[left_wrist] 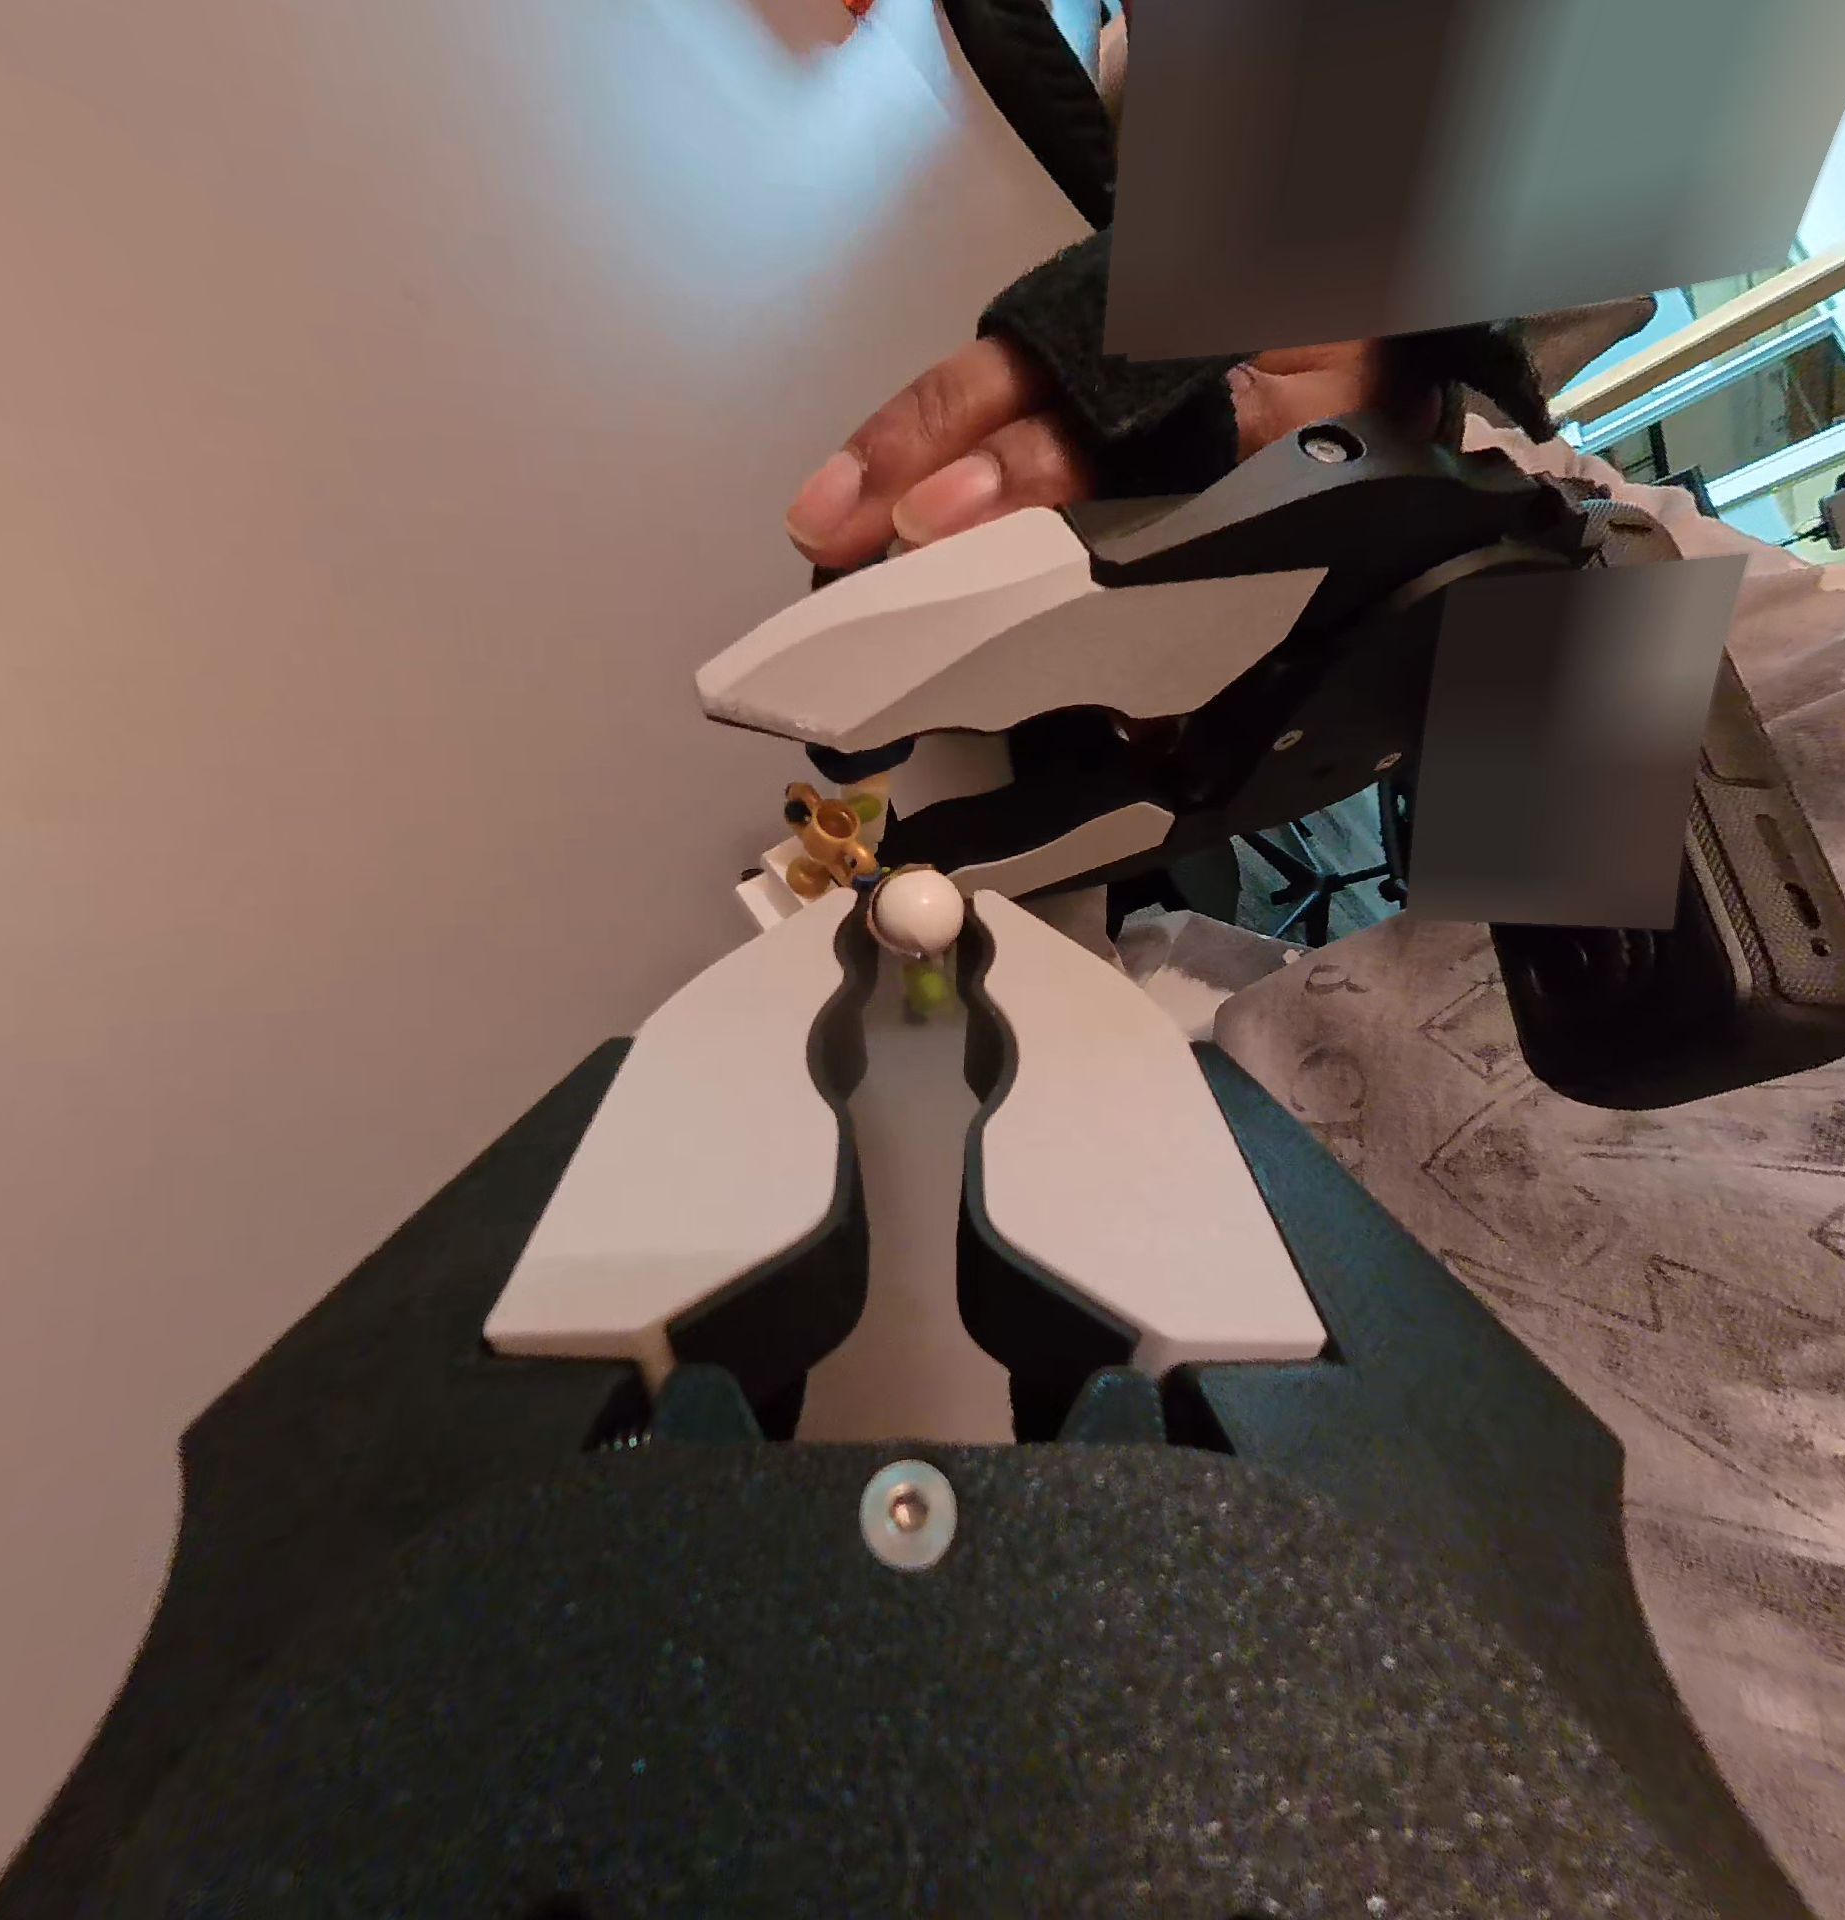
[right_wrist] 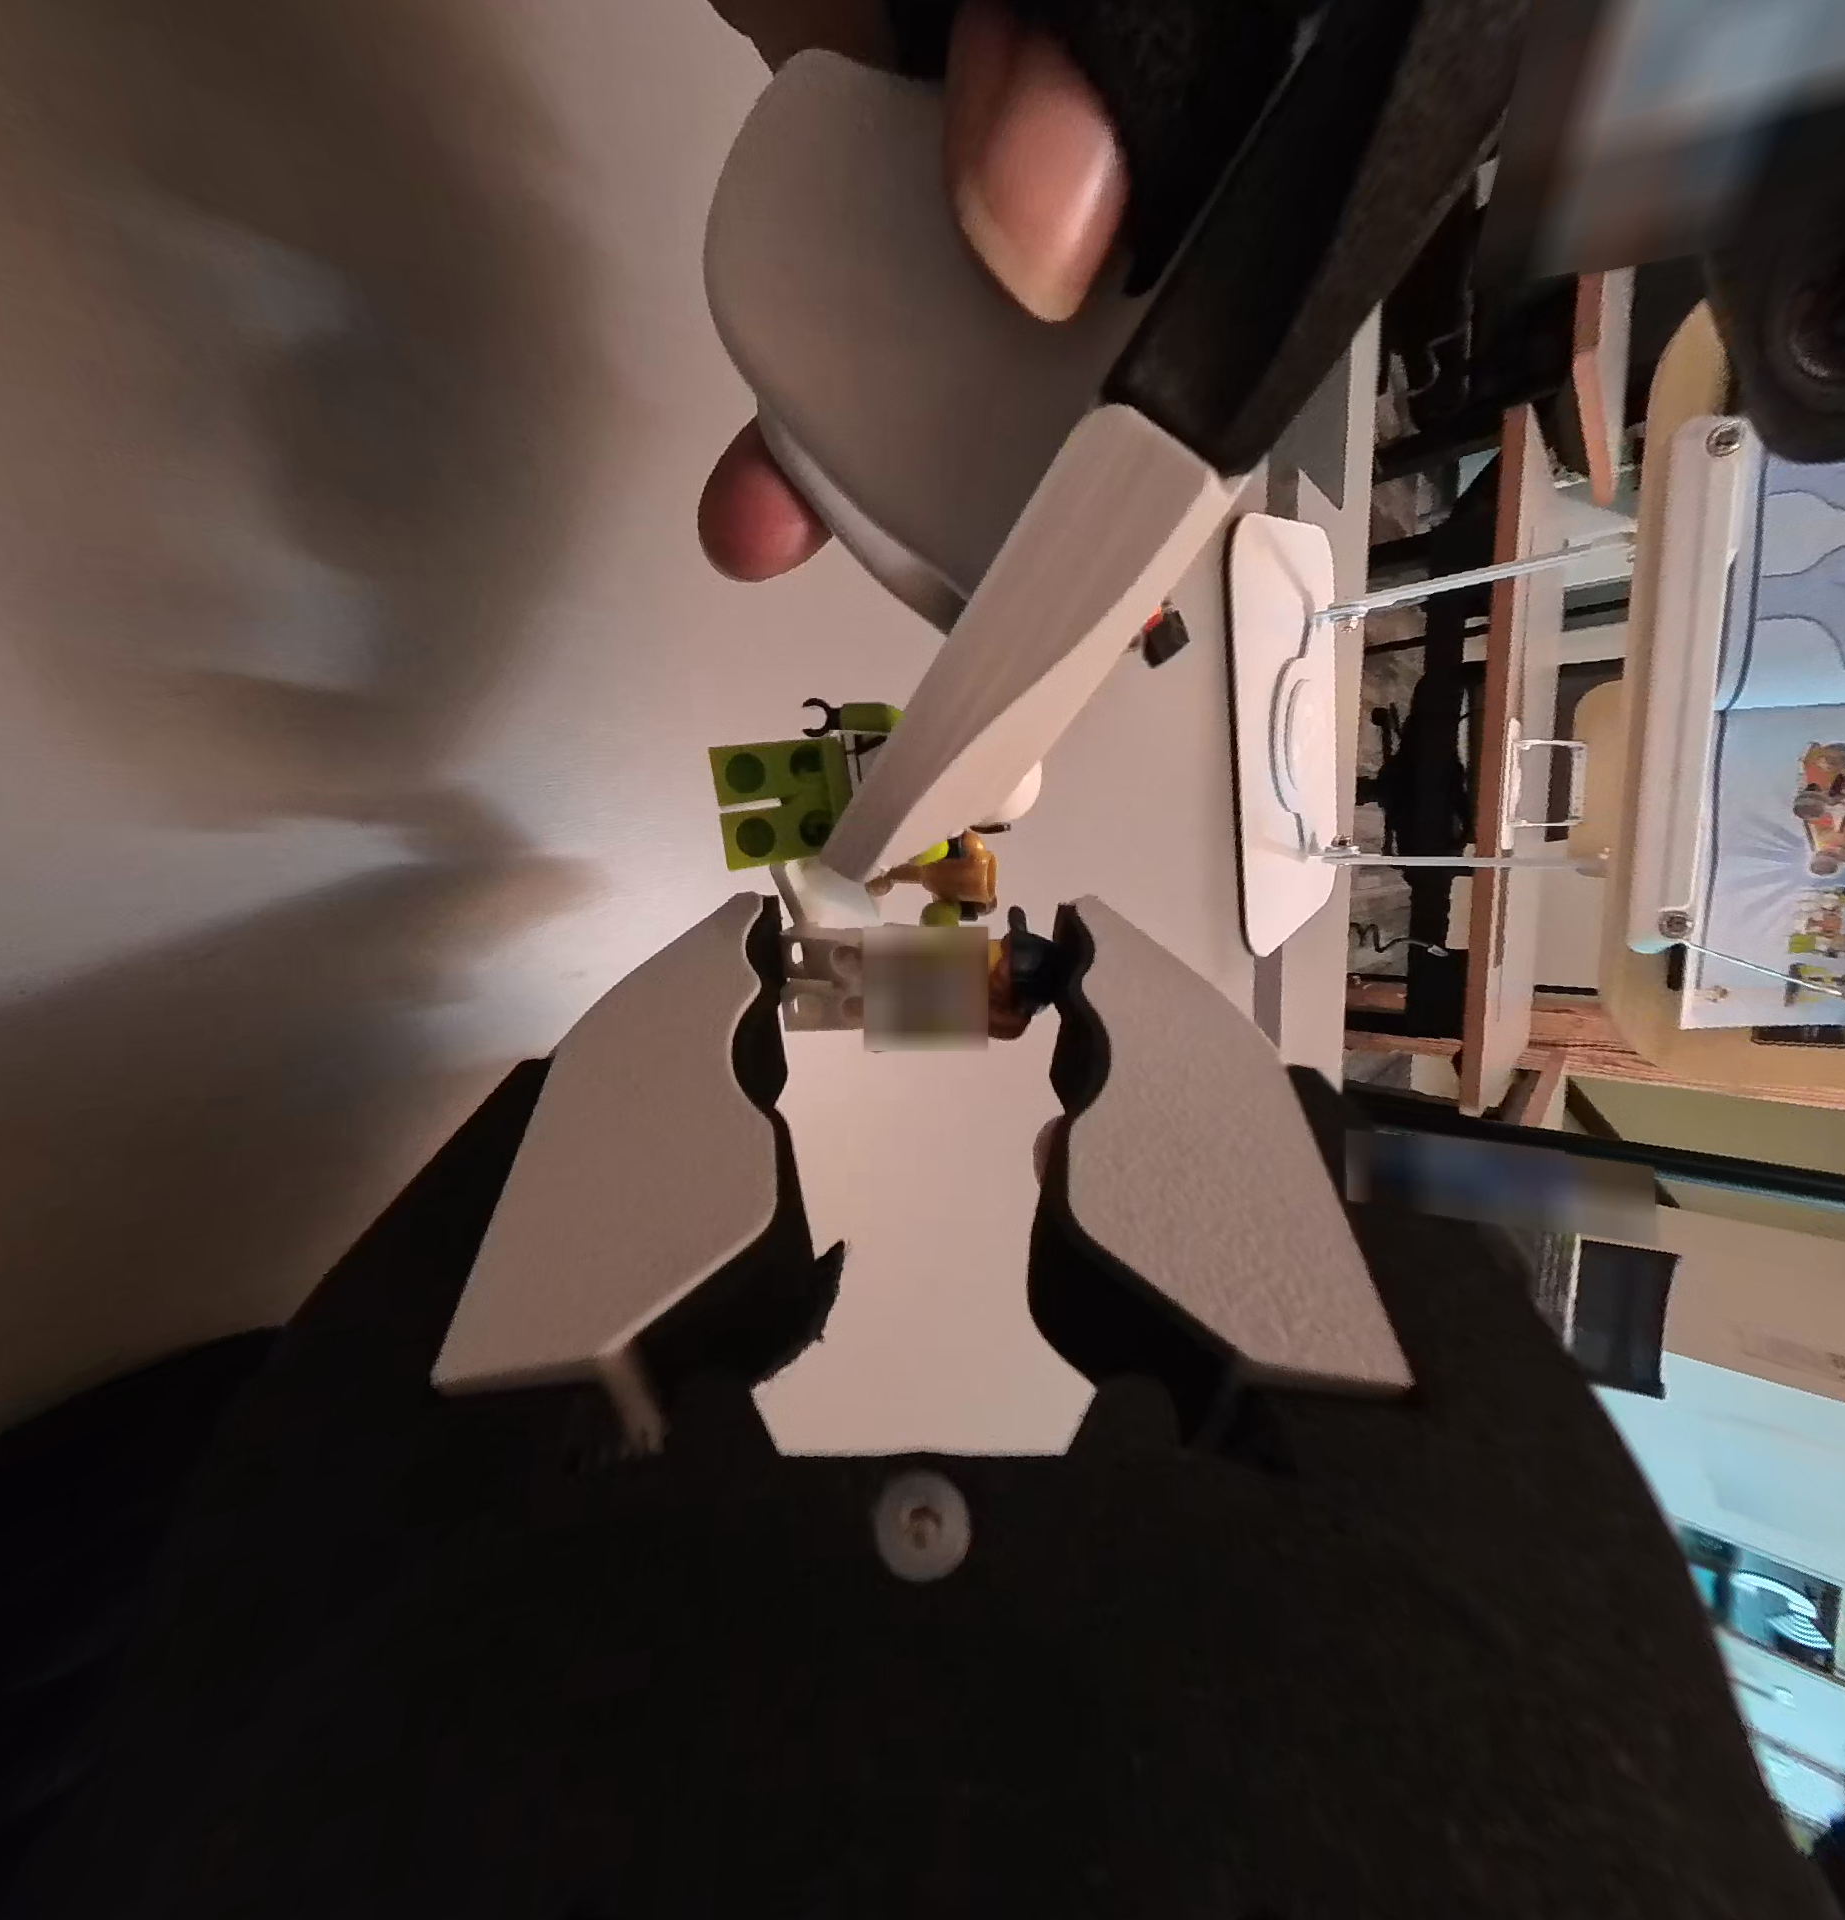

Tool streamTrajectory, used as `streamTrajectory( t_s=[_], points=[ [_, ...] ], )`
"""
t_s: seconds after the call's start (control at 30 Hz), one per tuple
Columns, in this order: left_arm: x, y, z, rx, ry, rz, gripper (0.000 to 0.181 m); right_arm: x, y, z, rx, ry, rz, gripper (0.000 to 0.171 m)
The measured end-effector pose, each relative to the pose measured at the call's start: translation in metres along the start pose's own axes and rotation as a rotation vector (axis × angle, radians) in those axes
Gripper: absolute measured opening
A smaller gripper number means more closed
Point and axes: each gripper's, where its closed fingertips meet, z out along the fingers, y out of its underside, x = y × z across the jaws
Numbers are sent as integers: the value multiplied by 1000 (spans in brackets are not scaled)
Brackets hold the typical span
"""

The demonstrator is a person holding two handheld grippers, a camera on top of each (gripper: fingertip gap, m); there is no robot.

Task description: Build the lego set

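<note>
As I look along my left hand-held gripper (left_wrist: 916, 920), its two white fingers are drawn narrow and pinch a small white ball (left_wrist: 918, 906) right at their tips, with a lime-green lego bit (left_wrist: 923, 987) showing in the slot just behind it. At eleven o'clock from the ball, a gold lego piece (left_wrist: 830, 847) sits touching the cluster, and a white brick (left_wrist: 772, 883) lies just beside it. Farther on, at one o'clock, the right hand-held gripper (left_wrist: 845, 769) reaches in from the side, a person's hand (left_wrist: 939, 462) resting on its upper finger.

From the right wrist view, my right hand-held gripper (right_wrist: 913, 961) stands fairly wide, and between its tips lies a light grey lego brick (right_wrist: 824, 982) with a small brown and black figure (right_wrist: 1022, 982) at its three o'clock end; I cannot tell whether the fingers truly press on them. Just beyond, at eleven o'clock, a lime-green lego block (right_wrist: 778, 805) hangs against the left gripper's white finger. Further off at two o'clock, a white pad (right_wrist: 1282, 727) lies on the white table (right_wrist: 544, 644), well apart from the build.
</note>
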Motion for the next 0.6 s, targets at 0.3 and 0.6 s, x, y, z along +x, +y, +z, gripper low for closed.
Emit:
streamTrajectory(
  t_s=[0.3,0.6],
  points=[
    [4,5,4,-21,20,-1,15,-7,1,-4,-7,-29,9,49],
    [5,7,7,-19,9,25,15,-8,0,-6,26,1,16,49]
  ],
)
